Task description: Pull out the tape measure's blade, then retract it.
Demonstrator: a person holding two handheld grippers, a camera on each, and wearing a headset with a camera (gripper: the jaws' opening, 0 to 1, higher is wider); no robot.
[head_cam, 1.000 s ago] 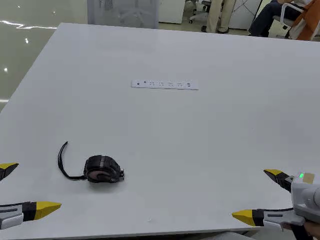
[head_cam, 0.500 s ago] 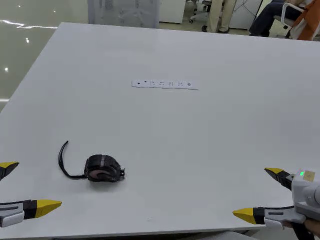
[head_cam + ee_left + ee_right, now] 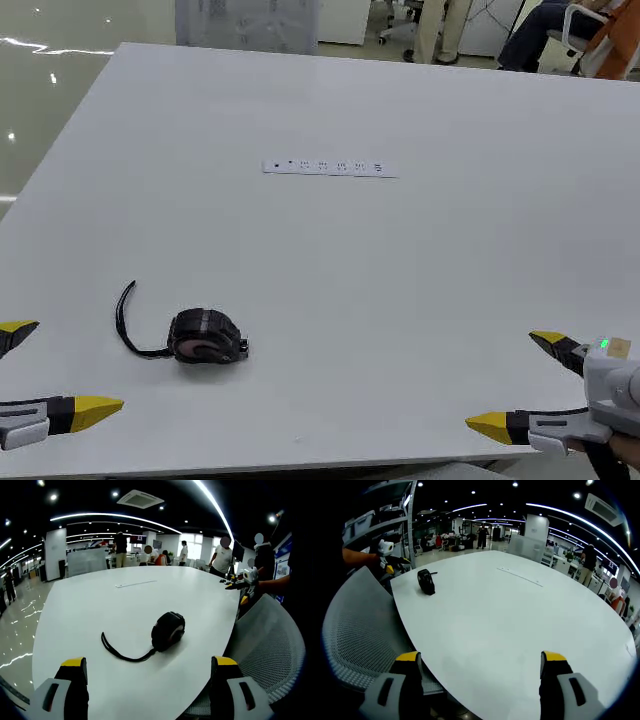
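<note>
A black tape measure [image 3: 207, 337] with a black wrist strap [image 3: 126, 322] lies on the white table [image 3: 380, 260] near its front left. Its blade is fully inside the case. My left gripper [image 3: 45, 370] hovers open at the left edge, a little left of the tape measure, with nothing between its yellow fingertips [image 3: 96, 408]. In the left gripper view the tape measure [image 3: 168, 630] sits ahead between the jaws, apart from them. My right gripper [image 3: 525, 385] hangs open at the table's front right corner, far from the tape measure [image 3: 426, 581].
A white power strip [image 3: 329, 168] lies flat at the table's middle. Grey mesh chair backs [image 3: 270, 645] stand by the near edge. People and office chairs are beyond the far edge [image 3: 540, 35].
</note>
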